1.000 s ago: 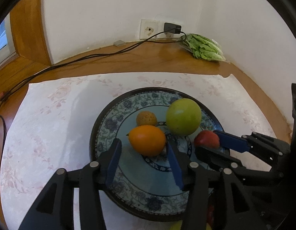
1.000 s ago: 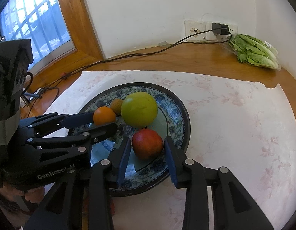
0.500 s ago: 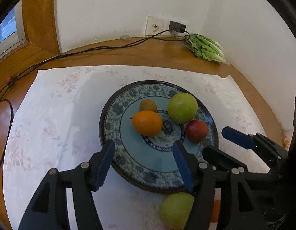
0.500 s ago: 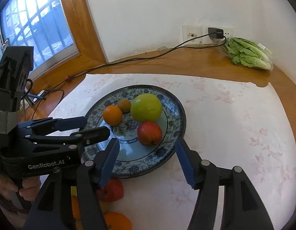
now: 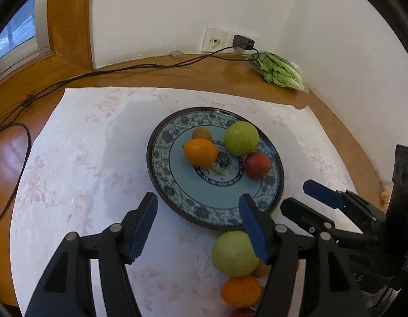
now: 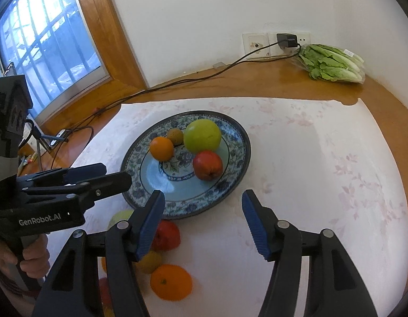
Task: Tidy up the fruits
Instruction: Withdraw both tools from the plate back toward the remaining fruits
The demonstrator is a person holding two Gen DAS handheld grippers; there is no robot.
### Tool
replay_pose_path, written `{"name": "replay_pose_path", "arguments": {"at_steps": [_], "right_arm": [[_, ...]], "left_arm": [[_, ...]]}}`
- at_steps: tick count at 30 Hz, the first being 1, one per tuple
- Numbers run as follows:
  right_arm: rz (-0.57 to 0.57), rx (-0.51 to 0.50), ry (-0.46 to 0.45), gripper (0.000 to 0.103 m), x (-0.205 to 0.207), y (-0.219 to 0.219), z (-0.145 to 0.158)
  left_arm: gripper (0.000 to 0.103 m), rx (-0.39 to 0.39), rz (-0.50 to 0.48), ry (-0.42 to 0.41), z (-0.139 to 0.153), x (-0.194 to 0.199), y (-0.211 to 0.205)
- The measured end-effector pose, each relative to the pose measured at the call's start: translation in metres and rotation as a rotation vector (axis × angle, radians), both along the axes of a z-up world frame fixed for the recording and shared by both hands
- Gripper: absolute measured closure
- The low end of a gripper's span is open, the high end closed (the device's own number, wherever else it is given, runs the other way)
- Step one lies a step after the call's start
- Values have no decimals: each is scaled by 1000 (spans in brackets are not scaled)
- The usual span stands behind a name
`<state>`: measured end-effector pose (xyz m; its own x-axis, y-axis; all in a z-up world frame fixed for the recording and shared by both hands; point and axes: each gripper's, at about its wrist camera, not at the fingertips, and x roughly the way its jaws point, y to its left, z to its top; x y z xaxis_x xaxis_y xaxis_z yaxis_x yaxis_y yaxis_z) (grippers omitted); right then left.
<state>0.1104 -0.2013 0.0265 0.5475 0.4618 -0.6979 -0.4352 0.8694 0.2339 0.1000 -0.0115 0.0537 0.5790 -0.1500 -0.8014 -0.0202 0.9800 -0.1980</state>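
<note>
A blue patterned plate [image 5: 161, 158] holds an orange [image 5: 200, 152], a small brownish fruit [image 5: 201, 134], a green apple [image 5: 241, 138] and a red apple [image 5: 257, 165]. My left gripper [image 5: 198, 206] hovers open over the plate's near rim with nothing between its fingers. My right gripper [image 6: 203, 198] is open too, above the near rim of the plate [image 6: 238, 163], short of the red apple [image 6: 207, 165]. Loose on the cloth near me lie a green apple [image 5: 234, 253], an orange [image 6: 170, 281], a red apple [image 6: 168, 235] and a small yellowish fruit [image 6: 151, 261].
A floral white cloth [image 5: 85, 158] covers the round wooden table. A bag of lettuce [image 6: 333, 63] lies at the back right by the wall socket. A black cable [image 5: 151, 66] runs along the back edge. A hand [image 6: 8, 261] holds the left gripper's handle.
Both grippers opened wider and drew back and upward from the plate, leaving the orange and the red apple on it. The loose fruits near me came into view.
</note>
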Motion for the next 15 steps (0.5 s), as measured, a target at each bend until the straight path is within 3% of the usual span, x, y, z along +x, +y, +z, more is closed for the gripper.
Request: {"name": "replay_pose_path", "arguments": {"at_steps": [15], "right_arm": [[19,-5,3,41,-40,-7,2]], "left_arm": [[35,-18,-10,9,-6,-30,-4]]}}
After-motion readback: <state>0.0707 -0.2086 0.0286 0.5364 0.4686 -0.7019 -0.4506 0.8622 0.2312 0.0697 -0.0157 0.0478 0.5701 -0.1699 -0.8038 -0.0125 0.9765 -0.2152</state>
